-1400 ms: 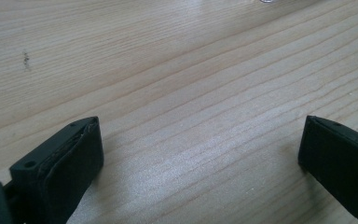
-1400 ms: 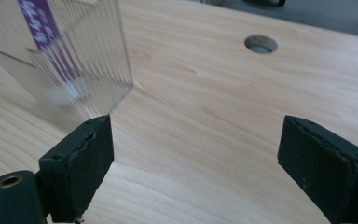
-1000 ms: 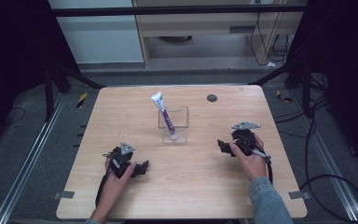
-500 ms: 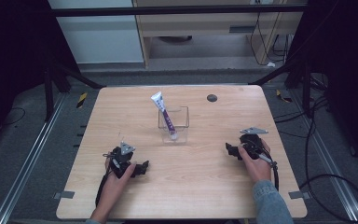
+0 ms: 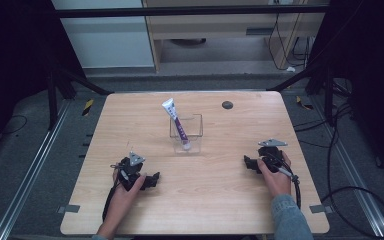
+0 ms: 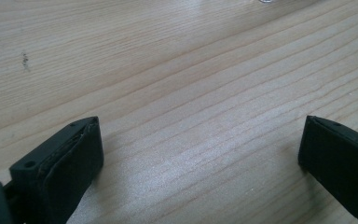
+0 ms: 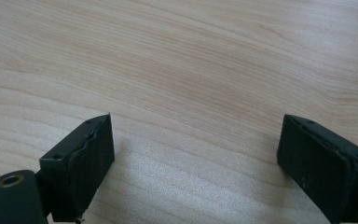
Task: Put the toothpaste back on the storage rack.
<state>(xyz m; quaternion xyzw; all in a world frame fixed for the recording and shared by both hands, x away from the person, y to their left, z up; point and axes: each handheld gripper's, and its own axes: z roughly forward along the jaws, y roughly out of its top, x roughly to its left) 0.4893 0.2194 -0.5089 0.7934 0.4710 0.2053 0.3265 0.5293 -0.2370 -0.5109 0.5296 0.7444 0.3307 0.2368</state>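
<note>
One clear box stands mid-surface holding one tilted purple-and-white tube. Two claws, left claw and right claw, rest spread, pinching nothing.

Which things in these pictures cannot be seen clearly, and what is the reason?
- Print on the white and purple tube in the clear square box: too small, high view.
- Small dark round thing on the wooden table: too small to identify, high view.
- Clear item at the top edge, left gripper view: cut off.
</note>
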